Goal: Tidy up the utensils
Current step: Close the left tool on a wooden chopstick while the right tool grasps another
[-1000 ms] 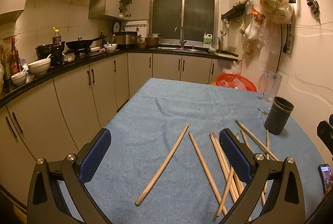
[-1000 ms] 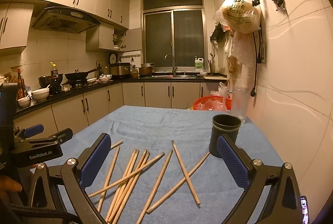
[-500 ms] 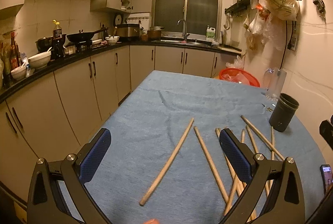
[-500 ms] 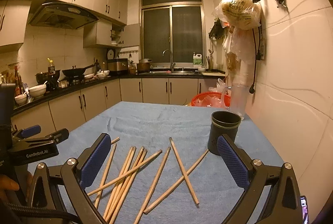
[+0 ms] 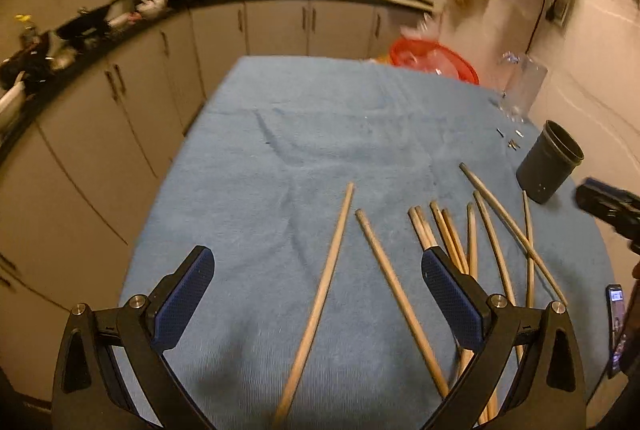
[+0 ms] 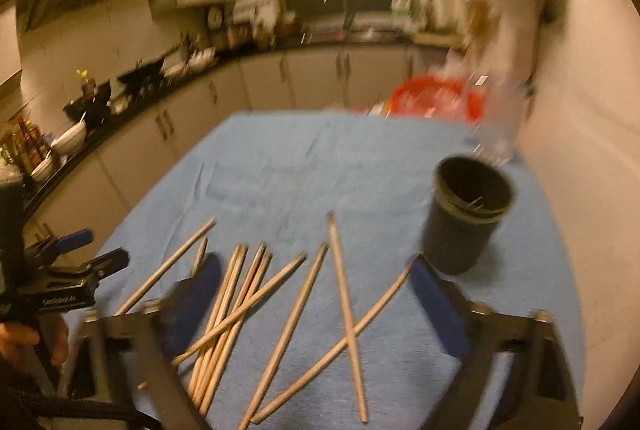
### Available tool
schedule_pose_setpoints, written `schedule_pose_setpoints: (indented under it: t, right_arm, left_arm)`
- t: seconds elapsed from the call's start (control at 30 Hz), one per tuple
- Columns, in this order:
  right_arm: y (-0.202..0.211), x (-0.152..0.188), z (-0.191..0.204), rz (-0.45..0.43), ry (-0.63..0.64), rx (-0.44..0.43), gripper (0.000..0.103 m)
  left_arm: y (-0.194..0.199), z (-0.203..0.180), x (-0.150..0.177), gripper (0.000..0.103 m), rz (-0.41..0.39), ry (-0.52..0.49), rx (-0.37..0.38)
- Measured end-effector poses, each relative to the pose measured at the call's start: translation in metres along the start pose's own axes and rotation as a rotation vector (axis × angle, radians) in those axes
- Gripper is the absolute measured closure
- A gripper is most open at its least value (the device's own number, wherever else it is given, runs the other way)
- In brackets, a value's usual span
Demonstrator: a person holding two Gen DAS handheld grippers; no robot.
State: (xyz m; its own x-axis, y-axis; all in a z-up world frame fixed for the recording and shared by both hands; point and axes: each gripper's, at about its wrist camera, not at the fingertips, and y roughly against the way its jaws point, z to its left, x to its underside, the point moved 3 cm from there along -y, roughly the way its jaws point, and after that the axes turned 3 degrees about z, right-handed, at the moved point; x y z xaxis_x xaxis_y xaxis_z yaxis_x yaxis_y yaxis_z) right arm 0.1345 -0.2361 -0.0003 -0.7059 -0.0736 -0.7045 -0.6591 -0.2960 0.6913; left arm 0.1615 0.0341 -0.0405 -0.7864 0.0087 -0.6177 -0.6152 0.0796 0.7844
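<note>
Several wooden chopsticks [image 5: 472,242] [image 6: 344,294] lie scattered on the blue cloth [image 5: 320,134] [image 6: 304,174]. A dark round holder [image 5: 550,166] [image 6: 466,214] stands upright at the right of them. My left gripper [image 5: 316,278] hangs open above two separate chopsticks [image 5: 324,290], touching nothing. My right gripper [image 6: 316,282] hovers over the crossed sticks with its jaws closing; no stick is pressed between the pads. In the right wrist view the left gripper [image 6: 92,262] shows at the left edge, with a hand [image 6: 24,338] on it. The right gripper's tip [image 5: 608,206] shows at the right edge of the left wrist view.
A red basin [image 5: 434,58] and a clear jug [image 5: 520,90] stand at the table's far right by the wall. A phone [image 5: 616,310] lies at the near right edge. Kitchen cabinets and a cluttered counter [image 5: 80,34] run along the left.
Both views have tipped down toward the table and moved forward, so the chopsticks look closer. The right gripper's jaws stand narrower than before. The left gripper is unchanged in opening.
</note>
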Motion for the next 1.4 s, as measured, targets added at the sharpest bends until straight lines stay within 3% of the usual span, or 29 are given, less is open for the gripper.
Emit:
schedule_pose_setpoints:
  t: [0.03,0.13,0.23,0.3,0.37,0.43,0.67,1.03,1.1,1.13,1.17,1.2,1.4]
  right_arm:
    - [-0.012,-0.004,-0.001,0.044,-0.011,-0.029,0.034]
    - [-0.044,-0.014,-0.005,0.148,-0.019,-0.071,0.045]
    - [-0.078,-0.025,-0.009,0.238,-0.047,-0.099,0.068]
    - [-0.099,-0.031,-0.015,0.289,-0.079,-0.117,0.070]
    - [-0.118,-0.035,-0.019,0.330,-0.081,-0.107,0.073]
    - [-0.136,-0.039,-0.021,0.369,-0.078,-0.100,0.080]
    - [-0.165,-0.057,-0.031,0.426,-0.103,-0.104,0.084]
    - [-0.195,-0.058,-0.032,0.481,-0.072,-0.049,0.084]
    - [-0.196,-0.060,-0.034,0.473,-0.070,-0.051,0.085]
    - [-0.197,-0.061,-0.034,0.474,-0.067,-0.048,0.088]
    - [-0.198,-0.061,-0.034,0.475,-0.060,-0.043,0.091]
    - [-0.198,-0.062,-0.034,0.475,-0.049,-0.033,0.095]
    - [-0.192,-0.063,-0.035,0.450,-0.040,-0.043,0.096]
  left_arm:
    - [-0.006,-0.001,-0.006,0.000,0.020,-0.009,0.011]
    - [-0.025,-0.003,-0.023,0.006,0.081,-0.027,0.050]
    - [-0.052,-0.007,-0.037,0.023,0.175,-0.038,0.104]
    - [-0.071,-0.008,-0.044,0.035,0.243,-0.028,0.151]
    - [-0.089,-0.009,-0.050,0.055,0.303,-0.014,0.175]
    - [-0.102,-0.011,-0.054,0.061,0.342,0.000,0.204]
    - [-0.115,-0.014,-0.064,0.063,0.373,0.038,0.239]
    - [-0.125,-0.022,-0.063,0.063,0.407,-0.019,0.174]
    - [-0.127,-0.025,-0.064,0.071,0.408,-0.046,0.150]
    - [-0.129,-0.027,-0.065,0.091,0.408,-0.064,0.131]
    - [-0.130,-0.026,-0.064,0.098,0.410,-0.068,0.124]
    - [-0.131,-0.026,-0.065,0.098,0.408,-0.056,0.133]
    - [-0.114,-0.015,-0.075,0.099,0.341,0.014,0.181]
